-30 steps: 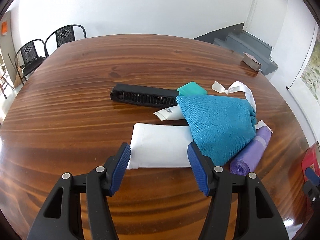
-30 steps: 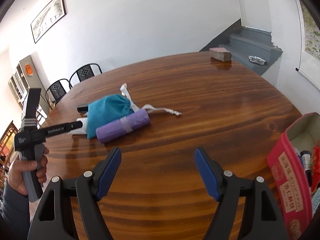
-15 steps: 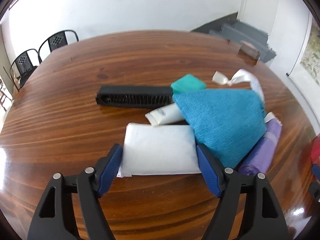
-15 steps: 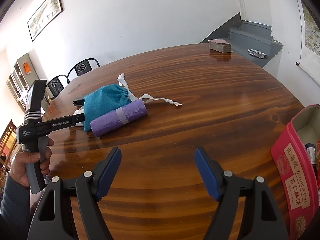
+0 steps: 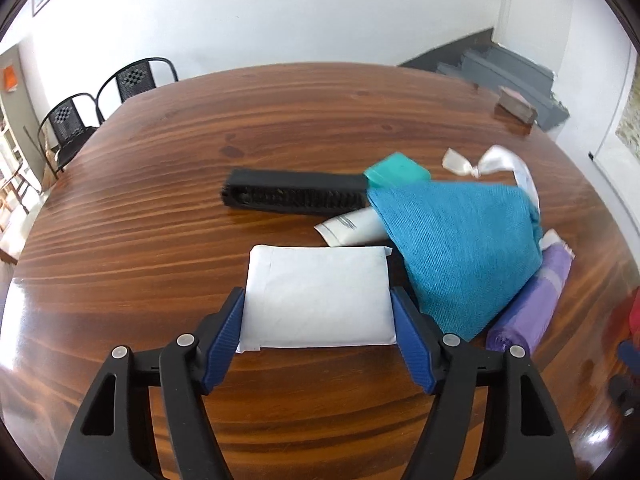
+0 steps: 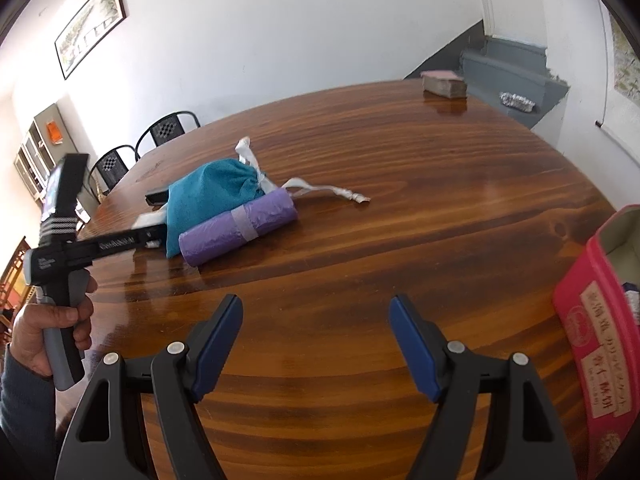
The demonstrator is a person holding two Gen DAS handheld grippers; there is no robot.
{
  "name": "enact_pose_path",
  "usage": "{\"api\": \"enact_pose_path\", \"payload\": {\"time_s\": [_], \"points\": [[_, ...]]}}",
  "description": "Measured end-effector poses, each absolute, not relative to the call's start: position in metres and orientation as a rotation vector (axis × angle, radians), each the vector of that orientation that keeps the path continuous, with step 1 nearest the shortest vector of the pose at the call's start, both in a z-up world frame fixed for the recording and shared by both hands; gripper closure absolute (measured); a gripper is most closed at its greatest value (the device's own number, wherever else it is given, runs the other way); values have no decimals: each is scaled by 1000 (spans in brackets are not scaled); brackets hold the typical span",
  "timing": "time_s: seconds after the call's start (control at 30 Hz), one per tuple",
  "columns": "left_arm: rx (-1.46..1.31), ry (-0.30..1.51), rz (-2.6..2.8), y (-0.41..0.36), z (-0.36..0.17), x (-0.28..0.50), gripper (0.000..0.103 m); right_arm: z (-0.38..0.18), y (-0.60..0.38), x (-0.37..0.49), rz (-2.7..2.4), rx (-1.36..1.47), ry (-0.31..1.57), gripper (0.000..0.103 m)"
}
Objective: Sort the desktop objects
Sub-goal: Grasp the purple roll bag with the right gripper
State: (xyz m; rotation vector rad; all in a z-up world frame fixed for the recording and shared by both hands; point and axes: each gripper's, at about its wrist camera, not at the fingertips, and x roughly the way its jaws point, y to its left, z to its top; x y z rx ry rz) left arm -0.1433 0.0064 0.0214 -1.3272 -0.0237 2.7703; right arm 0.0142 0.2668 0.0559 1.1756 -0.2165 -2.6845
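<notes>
A white packet (image 5: 316, 296) lies flat on the wooden table (image 5: 160, 208). My left gripper (image 5: 318, 316) is open, with its blue fingers on either side of the packet's near end. Behind it lie a white tube (image 5: 352, 230), a black comb-like bar (image 5: 296, 194), a teal box (image 5: 396, 170), a blue drawstring pouch (image 5: 460, 248) and a purple bag roll (image 5: 532, 304). My right gripper (image 6: 316, 320) is open and empty above bare table. The pouch (image 6: 208, 196) and the roll (image 6: 240, 226) lie far left of it.
A red tin box (image 6: 600, 320) stands open at the right edge of the right wrist view. A small brown block (image 6: 444, 82) sits at the table's far edge. Black chairs (image 5: 100, 100) stand beyond the far left side. Grey stairs (image 5: 504, 72) rise behind.
My left gripper has moved forward until its open fingers straddle the white packet. The right gripper has stayed open and shifted only slightly.
</notes>
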Motion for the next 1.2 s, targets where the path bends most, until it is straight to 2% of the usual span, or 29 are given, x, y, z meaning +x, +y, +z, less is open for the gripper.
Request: {"api": "enact_pose_path", "payload": {"time_s": [0.23,0.5,0.6,0.7,0.77,0.83,1.0,1.2], "points": [[-1282,-121,2816,-11,43,-138,30,48,243,-22,-2569,1277,-255,24],[-1250,-149,2820,-15,55,-132,30,45,211,-80,-2513,1332,-403,24],[-1244,-164,2812,-15,56,-131,30,42,193,-95,-2586,1350,-316,24],[-1245,-156,2812,-15,56,-130,30,37,176,-98,-2663,1336,-129,24],[-1249,-160,2805,-14,55,-130,29,36,173,-95,-2667,1321,-68,27],[-1251,-158,2802,-13,55,-130,29,35,176,-90,-2683,1320,-9,46],[-1239,-130,2796,-4,57,-127,30,33,195,-78,-2684,1302,6,68],[-1186,-62,2785,17,65,-117,30,40,225,-51,-2672,1285,-29,68]]}}
